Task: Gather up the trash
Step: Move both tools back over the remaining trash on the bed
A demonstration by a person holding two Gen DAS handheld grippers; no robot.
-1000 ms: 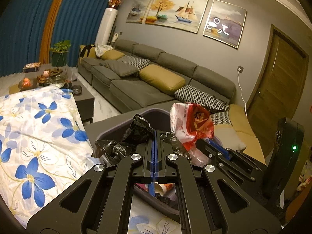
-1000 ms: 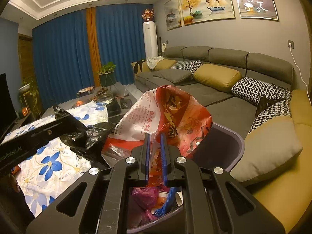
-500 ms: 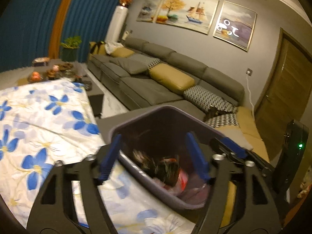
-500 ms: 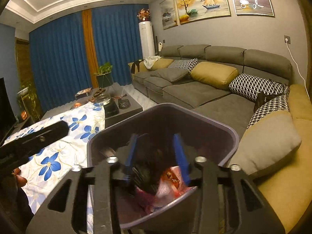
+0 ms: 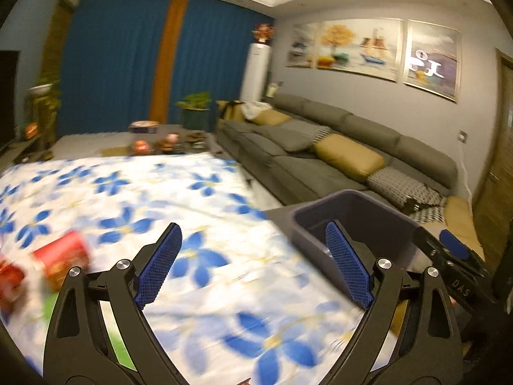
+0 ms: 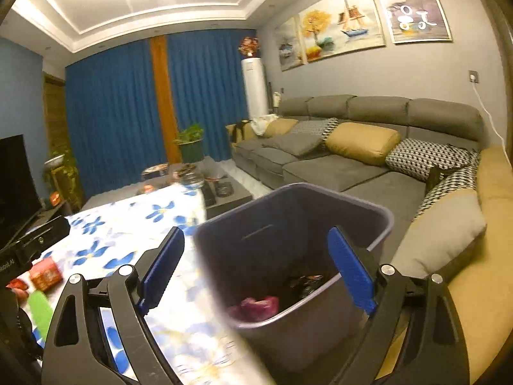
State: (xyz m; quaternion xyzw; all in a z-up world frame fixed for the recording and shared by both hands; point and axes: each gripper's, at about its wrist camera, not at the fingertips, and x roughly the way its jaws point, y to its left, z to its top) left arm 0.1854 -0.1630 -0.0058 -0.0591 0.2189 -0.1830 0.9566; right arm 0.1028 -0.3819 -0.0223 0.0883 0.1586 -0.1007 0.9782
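A dark grey bin (image 6: 381, 221) stands beside the flowered table, with a pink bag (image 6: 256, 308) and dark wrappers inside. My right gripper (image 6: 256, 266) hovers over the bin, its jaws opening wide with nothing between them. My left gripper (image 5: 253, 263) points across the flowered tablecloth (image 5: 134, 192), its jaws opening too and empty. The bin (image 5: 362, 221) lies to its right. A red packet (image 5: 61, 260) lies blurred on the cloth at the left. It shows as a red packet (image 6: 46, 274) in the right wrist view, next to a green strip (image 6: 40, 311).
A long grey sofa (image 6: 352, 157) with yellow and patterned cushions runs along the right. A low table (image 5: 166, 142) with small ornaments and a potted plant (image 5: 195, 109) stand beyond the cloth. Blue curtains fill the back wall. A dark screen (image 6: 16, 173) is at the left.
Both grippers went from shut on bags over the bin to open. The black bag and the red-and-white bag dropped into the bin. The left gripper swung left over the tablecloth.
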